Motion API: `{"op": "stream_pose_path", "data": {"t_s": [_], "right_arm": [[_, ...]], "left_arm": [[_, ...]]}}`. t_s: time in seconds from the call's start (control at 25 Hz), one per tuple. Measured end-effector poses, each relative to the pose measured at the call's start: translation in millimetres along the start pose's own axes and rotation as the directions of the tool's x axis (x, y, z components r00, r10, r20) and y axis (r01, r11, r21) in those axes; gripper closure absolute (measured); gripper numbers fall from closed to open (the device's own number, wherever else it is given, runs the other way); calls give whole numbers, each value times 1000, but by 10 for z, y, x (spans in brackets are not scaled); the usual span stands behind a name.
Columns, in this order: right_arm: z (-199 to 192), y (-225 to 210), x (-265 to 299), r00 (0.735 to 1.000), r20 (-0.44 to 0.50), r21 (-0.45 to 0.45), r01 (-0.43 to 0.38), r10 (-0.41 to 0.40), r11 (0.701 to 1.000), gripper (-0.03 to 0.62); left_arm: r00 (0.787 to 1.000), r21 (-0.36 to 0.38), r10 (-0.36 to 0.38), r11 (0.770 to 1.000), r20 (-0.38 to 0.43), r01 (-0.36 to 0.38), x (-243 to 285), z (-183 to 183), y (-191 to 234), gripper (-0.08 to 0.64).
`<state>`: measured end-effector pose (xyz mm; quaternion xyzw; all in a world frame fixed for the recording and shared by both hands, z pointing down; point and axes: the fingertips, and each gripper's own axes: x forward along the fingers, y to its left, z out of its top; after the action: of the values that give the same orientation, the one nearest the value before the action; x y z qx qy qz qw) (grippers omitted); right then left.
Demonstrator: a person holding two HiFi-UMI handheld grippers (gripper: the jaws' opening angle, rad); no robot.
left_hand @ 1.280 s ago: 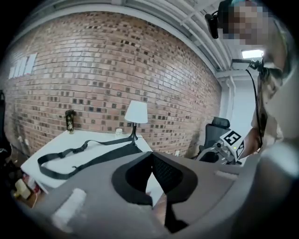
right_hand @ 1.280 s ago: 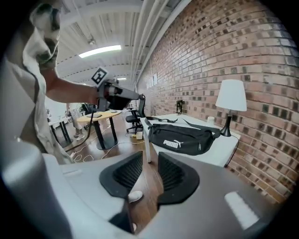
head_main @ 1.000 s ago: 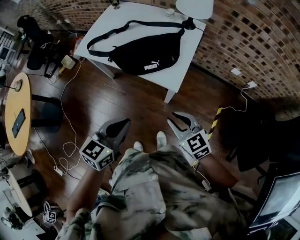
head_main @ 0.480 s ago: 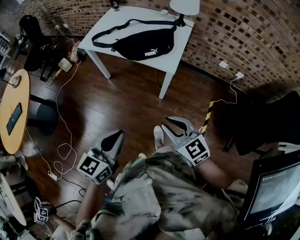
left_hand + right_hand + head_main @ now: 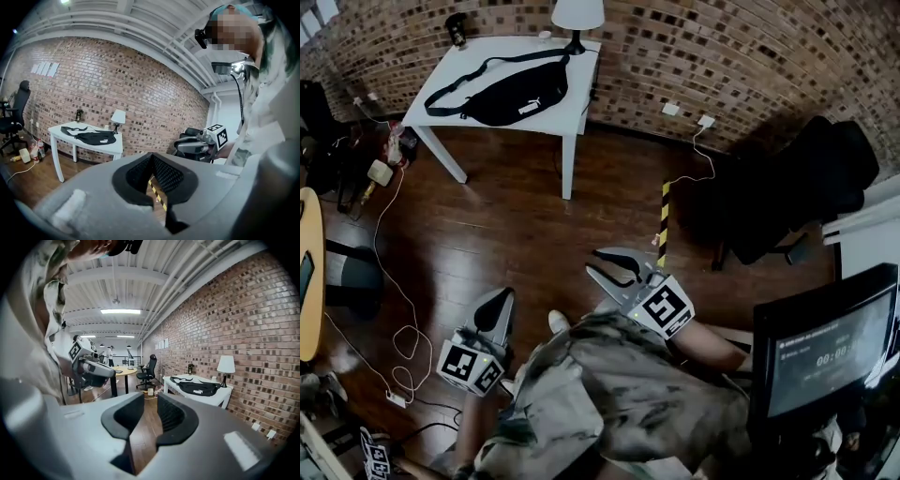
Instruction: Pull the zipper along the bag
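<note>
The white bench against the brick wall carries a black waist bag; its contents cannot be seen. Well apart from the bench, the left tongs are closed on nothing and the right tongs stand parted, empty.

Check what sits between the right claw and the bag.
In the head view, only bare wood floor, then the front leg of the white table that carries the bag. The right claw is open and empty.

White table against brick wall, lamp on it; black chair, monitor right.
</note>
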<state>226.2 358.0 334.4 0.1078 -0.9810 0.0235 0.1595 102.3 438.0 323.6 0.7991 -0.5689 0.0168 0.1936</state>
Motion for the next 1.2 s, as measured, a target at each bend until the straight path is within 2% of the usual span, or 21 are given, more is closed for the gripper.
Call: {"op": "stream_pose_path", "data": {"t_s": [0.32, 0.64, 0.92, 1.2], "right_arm": [[-19, -73, -714, 999, 50, -45, -16, 19, 999, 495], [-259, -158, -1359, 997, 67, -48, -37, 40, 998, 495], [-360, -204, -1684, 994, 91, -52, -51, 55, 997, 496], [-451, -280, -1813, 994, 78, -58, -76, 80, 995, 503]], "left_arm": [[1000, 5, -24, 1000, 12, 24, 327, 43, -705, 558], [999, 2, -29, 1000, 18, 29, 626, -70, -1421, 558], [1000, 12, -4, 1000, 11, 4, 683, -204, -1755, 558], [1000, -10, 15, 1000, 5, -15, 804, -271, -1898, 558]]}}
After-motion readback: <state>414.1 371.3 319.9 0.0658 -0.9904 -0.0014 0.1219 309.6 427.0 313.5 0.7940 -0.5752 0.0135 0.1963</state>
